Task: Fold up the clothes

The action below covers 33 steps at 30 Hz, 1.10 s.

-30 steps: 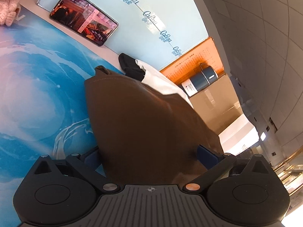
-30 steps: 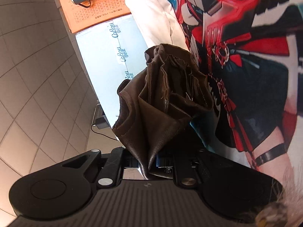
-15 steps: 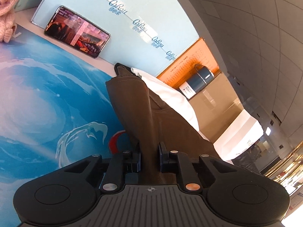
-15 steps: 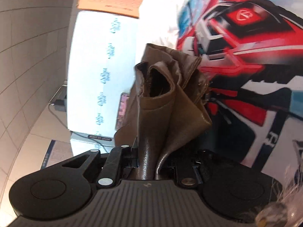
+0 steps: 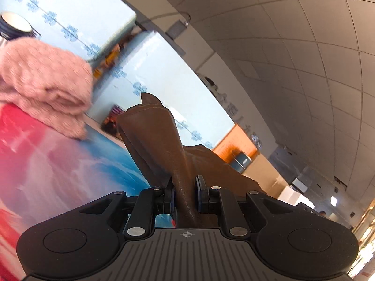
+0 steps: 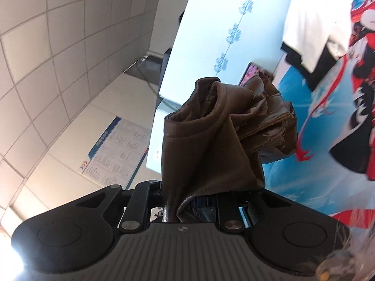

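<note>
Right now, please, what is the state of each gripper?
Left gripper: closed on the brown garment.
Right gripper: closed on the same brown garment.

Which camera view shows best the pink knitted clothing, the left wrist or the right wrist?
The left wrist view. There the pink knitted garment lies folded on the printed table mat, at the upper left, though blurred. The right wrist view does not show it; it shows mainly the brown garment held in the right gripper.

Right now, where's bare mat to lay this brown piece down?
Free: the pink-to-blue mat between the pink sweater and the brown garment. Crowded: the far edge by the white and black clothes.
</note>
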{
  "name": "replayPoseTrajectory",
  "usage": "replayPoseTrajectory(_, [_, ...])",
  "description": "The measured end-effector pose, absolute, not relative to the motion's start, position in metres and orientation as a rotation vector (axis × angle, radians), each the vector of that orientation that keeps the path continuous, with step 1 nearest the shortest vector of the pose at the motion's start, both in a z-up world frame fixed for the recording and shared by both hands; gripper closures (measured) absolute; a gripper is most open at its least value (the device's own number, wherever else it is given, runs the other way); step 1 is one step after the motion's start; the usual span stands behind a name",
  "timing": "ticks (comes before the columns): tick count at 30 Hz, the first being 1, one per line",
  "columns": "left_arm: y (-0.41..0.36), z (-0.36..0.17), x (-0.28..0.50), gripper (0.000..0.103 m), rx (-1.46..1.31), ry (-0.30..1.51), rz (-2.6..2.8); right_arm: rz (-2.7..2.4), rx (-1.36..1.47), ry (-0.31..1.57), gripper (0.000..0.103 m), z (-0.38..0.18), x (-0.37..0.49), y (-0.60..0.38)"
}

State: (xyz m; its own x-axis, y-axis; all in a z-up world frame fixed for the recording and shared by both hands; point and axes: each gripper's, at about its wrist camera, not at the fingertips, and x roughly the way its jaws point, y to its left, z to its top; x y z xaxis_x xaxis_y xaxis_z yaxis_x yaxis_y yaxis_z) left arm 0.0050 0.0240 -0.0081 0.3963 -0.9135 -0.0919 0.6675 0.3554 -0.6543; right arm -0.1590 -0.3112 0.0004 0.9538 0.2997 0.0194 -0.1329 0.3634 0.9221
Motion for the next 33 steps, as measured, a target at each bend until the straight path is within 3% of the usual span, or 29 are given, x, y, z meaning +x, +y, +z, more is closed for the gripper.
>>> replayPoseTrajectory(5, [0.084, -0.008, 0.023, 0.088, -0.582, 0.471, -0.903, 0.399, 1.132, 0.233, 0.087, 0.005, -0.100, -0.263])
replayPoseTrajectory(15, [0.183, -0.027, 0.053, 0.088, -0.602, 0.498, -0.599, 0.474, 1.057, 0.522, 0.087, -0.038, -0.040, -0.119])
replayPoseTrajectory(27, [0.193, -0.038, 0.114, 0.088, -0.528, 0.540, -0.477, 0.466, 0.911, 0.688, 0.086, -0.044, -0.008, -0.063])
replayPoseTrajectory(29, [0.190, -0.044, 0.122, 0.087, -0.500, 0.568, -0.446, 0.467, 0.906, 0.711, 0.079, -0.044, -0.007, -0.064])
replayPoseTrajectory(31, [0.189, -0.048, 0.125, 0.077, -0.476, 0.583, -0.414, 0.467, 0.901, 0.733, 0.074, -0.045, -0.006, -0.065])
replayPoseTrajectory(33, [0.192, -0.050, 0.120, 0.072, -0.479, 0.579, -0.386, 0.465, 0.883, 0.749, 0.058, -0.042, -0.008, -0.068])
